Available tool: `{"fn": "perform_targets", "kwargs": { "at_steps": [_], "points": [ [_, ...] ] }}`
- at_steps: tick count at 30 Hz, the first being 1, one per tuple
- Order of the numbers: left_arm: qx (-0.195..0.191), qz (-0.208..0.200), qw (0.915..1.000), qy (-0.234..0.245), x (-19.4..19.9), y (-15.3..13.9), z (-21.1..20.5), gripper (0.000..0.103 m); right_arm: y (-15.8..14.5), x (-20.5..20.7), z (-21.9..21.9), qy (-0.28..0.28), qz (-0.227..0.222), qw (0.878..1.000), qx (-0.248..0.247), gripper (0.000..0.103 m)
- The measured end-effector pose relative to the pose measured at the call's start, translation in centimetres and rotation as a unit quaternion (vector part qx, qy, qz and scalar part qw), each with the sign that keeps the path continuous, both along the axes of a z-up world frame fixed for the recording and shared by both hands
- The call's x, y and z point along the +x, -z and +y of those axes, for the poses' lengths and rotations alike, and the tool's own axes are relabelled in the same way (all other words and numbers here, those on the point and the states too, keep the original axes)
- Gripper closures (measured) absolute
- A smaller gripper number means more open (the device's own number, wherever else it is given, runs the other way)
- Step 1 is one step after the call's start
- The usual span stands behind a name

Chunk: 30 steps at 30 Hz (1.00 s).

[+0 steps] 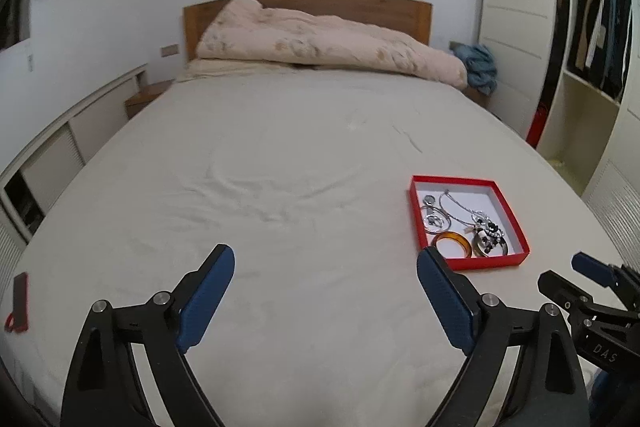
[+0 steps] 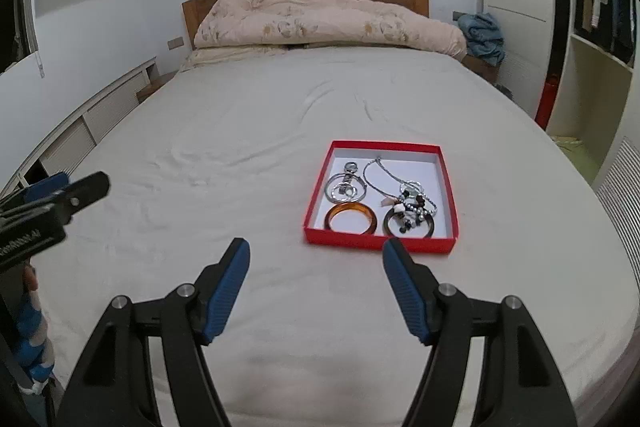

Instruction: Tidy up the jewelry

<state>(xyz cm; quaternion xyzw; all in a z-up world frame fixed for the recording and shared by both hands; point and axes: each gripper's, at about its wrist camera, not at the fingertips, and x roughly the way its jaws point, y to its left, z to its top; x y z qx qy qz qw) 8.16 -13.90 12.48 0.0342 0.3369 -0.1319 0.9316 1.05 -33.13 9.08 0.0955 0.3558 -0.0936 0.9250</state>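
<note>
A shallow red box [image 2: 449,187] with a white inside lies on the bed. It holds an amber bangle [image 2: 351,220], a dark bangle [image 2: 409,225] under a beaded bracelet, silver rings with a watch [image 2: 346,185], and a chain necklace [image 2: 386,173]. The box also shows in the left wrist view [image 1: 515,215], at the right. My right gripper [image 2: 316,247] is open and empty, just in front of the box. My left gripper [image 1: 325,254] is open and empty over bare sheet, left of the box.
A pink quilt [image 2: 328,23] is bundled against the wooden headboard. A blue cloth [image 2: 482,33] lies at the far right corner. A red phone [image 1: 18,301] lies at the bed's left edge. An open wardrobe [image 1: 592,39] stands to the right.
</note>
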Motion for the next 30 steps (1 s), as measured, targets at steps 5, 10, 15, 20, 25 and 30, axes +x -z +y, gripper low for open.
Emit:
{"fn": "perform_targets", "kwargs": {
  "at_steps": [5, 10, 15, 20, 25, 30],
  "points": [
    [0.009, -0.011, 0.9997, -0.022, -3.5, -1.0, 3.5, 0.010, -1.5, -3.2, 3.2, 0.006, -0.007, 1.000, -0.018, 0.036],
    [0.021, -0.023, 0.9987, -0.041, -6.3, -1.5, 5.5, 0.010, -2.8, -6.2, 5.7, 0.009, -0.012, 0.999, -0.040, 0.036],
    [0.021, -0.043, 0.9979, -0.043, -9.1, -2.8, 6.3, 0.009, -4.8, -9.1, 8.0, 0.007, -0.027, 0.998, -0.061, 0.036],
    [0.023, -0.060, 0.9973, -0.035, -11.4, -3.9, 6.4, 0.006, -6.9, -11.3, 9.8, -0.001, -0.047, 0.995, -0.087, 0.036],
    [0.018, -0.069, 0.9970, -0.030, -13.1, -4.6, 6.7, 0.005, -8.4, -13.0, 10.8, -0.002, -0.065, 0.993, -0.103, 0.036],
    [0.013, -0.079, 0.9965, -0.025, -14.5, -5.5, 7.1, 0.005, -9.3, -14.3, 11.3, -0.002, -0.074, 0.991, -0.114, 0.036]
  ]
}}
